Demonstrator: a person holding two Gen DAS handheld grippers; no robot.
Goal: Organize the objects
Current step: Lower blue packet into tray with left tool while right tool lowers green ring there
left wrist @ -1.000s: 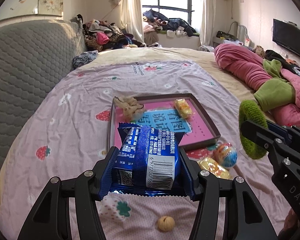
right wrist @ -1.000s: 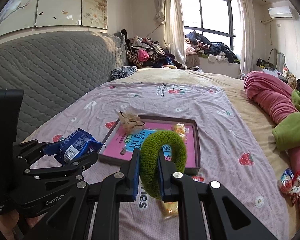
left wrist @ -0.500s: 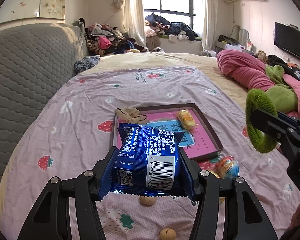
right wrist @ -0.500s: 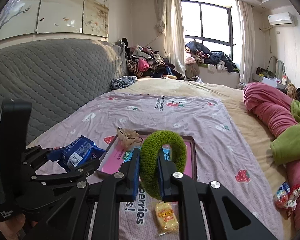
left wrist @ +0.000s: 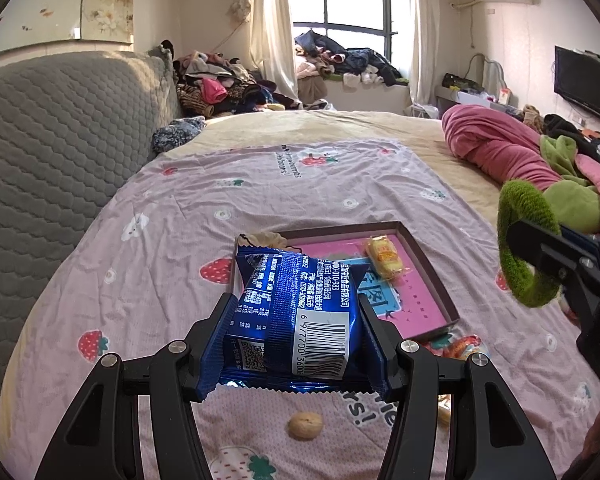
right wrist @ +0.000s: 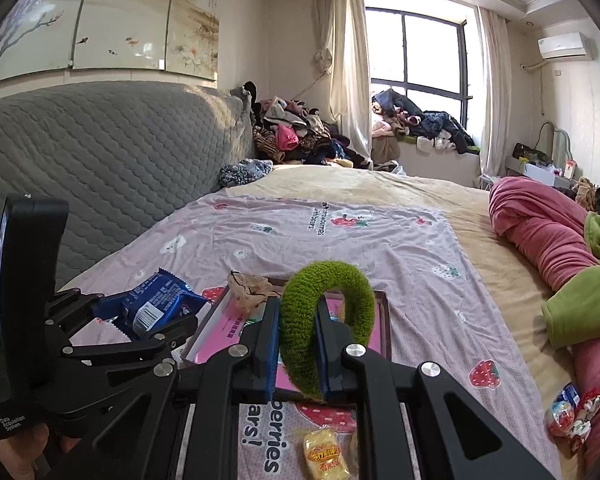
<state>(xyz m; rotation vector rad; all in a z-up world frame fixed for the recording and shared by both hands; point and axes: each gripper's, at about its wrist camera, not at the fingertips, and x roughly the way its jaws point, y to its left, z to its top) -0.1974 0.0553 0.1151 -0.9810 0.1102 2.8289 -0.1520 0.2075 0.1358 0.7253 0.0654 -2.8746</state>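
Pink strawberry sheet (left wrist: 172, 216) is carrying the shallow pink tray (left wrist: 440, 280), already holding a yellow snack (left wrist: 384, 256) and beige pouch (right wrist: 248, 288). Left gripper (left wrist: 296, 320) is pinching the blue snack packet (left wrist: 296, 304) above the tray's near edge; right gripper (right wrist: 298, 344) is clamping the green scrunchie (right wrist: 328, 320) tight. Step judged: carrying both trayward. Next: lowering over bare tray floor, then releasing. A walnut (left wrist: 305, 425) is lying loose nearby.
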